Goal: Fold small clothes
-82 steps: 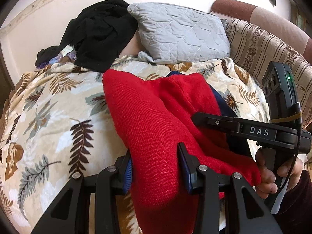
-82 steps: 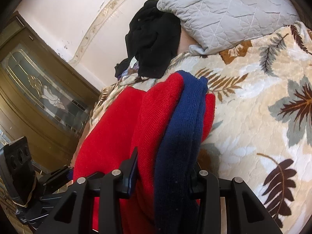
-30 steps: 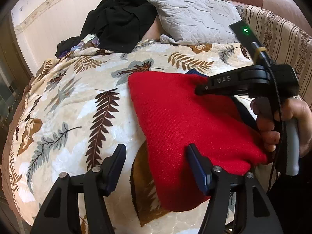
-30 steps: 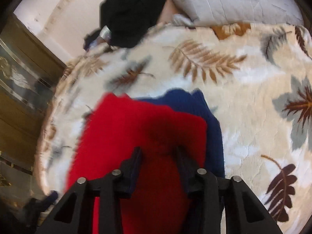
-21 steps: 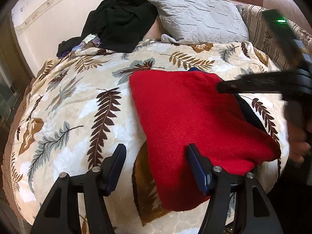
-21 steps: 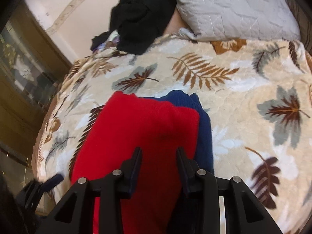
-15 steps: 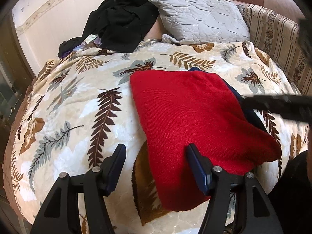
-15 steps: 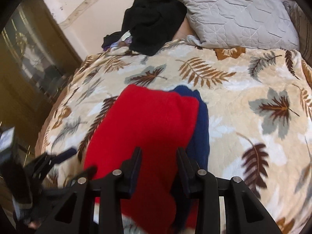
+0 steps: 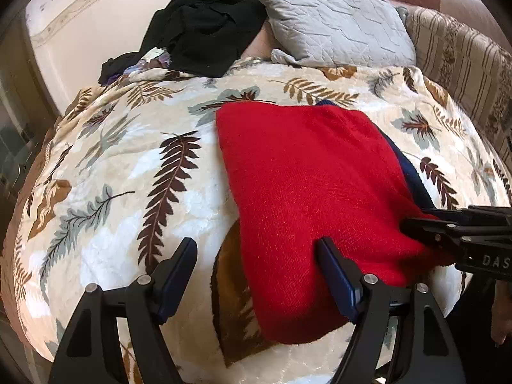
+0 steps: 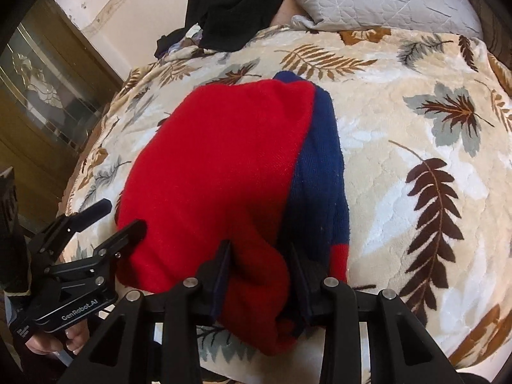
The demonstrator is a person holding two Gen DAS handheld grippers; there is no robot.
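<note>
A folded red knit garment [image 9: 307, 185] with a navy blue part [image 10: 320, 166] along its right side lies on the leaf-patterned blanket [image 9: 112, 166]. My left gripper [image 9: 256, 265] is open at the garment's near left corner, holding nothing; it also shows in the right wrist view [image 10: 105, 220]. My right gripper [image 10: 259, 262] has its jaws closed on a bunch of the red garment at its near edge, and it enters the left wrist view at right [image 9: 448, 230].
A grey quilted pillow [image 9: 332, 25] and a heap of black clothes [image 9: 204, 22] lie at the far end. A striped sofa back [image 9: 460, 64] runs along the right. A wooden glass-panelled door [image 10: 41, 89] stands at left.
The left gripper let go of the red garment and opened. The garment went from lifted to lying flat and folded. The right gripper swung round to the near edge, still gripping it.
</note>
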